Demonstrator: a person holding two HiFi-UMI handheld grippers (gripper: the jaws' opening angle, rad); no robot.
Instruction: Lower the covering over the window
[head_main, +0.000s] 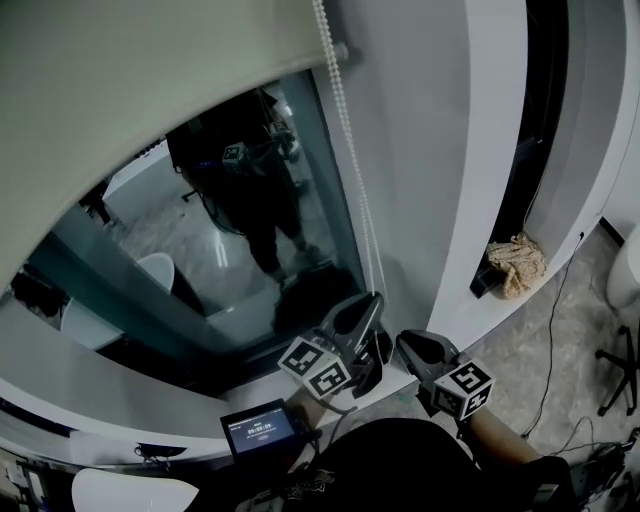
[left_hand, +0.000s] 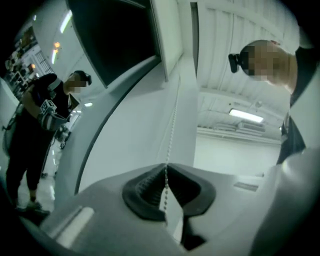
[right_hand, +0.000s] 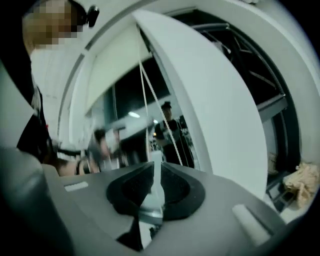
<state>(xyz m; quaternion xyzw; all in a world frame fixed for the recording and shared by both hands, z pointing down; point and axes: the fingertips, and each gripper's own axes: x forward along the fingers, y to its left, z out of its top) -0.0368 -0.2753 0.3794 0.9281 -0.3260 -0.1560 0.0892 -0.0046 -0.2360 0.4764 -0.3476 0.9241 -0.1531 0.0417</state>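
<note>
A pale roller blind (head_main: 150, 70) covers the top of the dark window (head_main: 230, 280). Its white bead chain (head_main: 350, 150) hangs down the right side of the frame. My left gripper (head_main: 372, 305) is at the chain's lower end. In the left gripper view its jaws (left_hand: 166, 167) are shut on the bead chain (left_hand: 172, 125), which runs straight up from the tips. My right gripper (head_main: 408, 345) sits just right of and below the left one. In the right gripper view a chain strand (right_hand: 144, 95) leads down to that gripper (right_hand: 154, 167). A narrow pale strip shows between its pads, and what it is stays unclear.
A crumpled beige rag (head_main: 517, 262) lies on the sill of the neighbouring window at right. A small lit screen (head_main: 262, 430) sits below the left gripper. A cable (head_main: 555, 330) and a chair base (head_main: 620, 370) are on the floor at right. The glass reflects a person (head_main: 250, 170).
</note>
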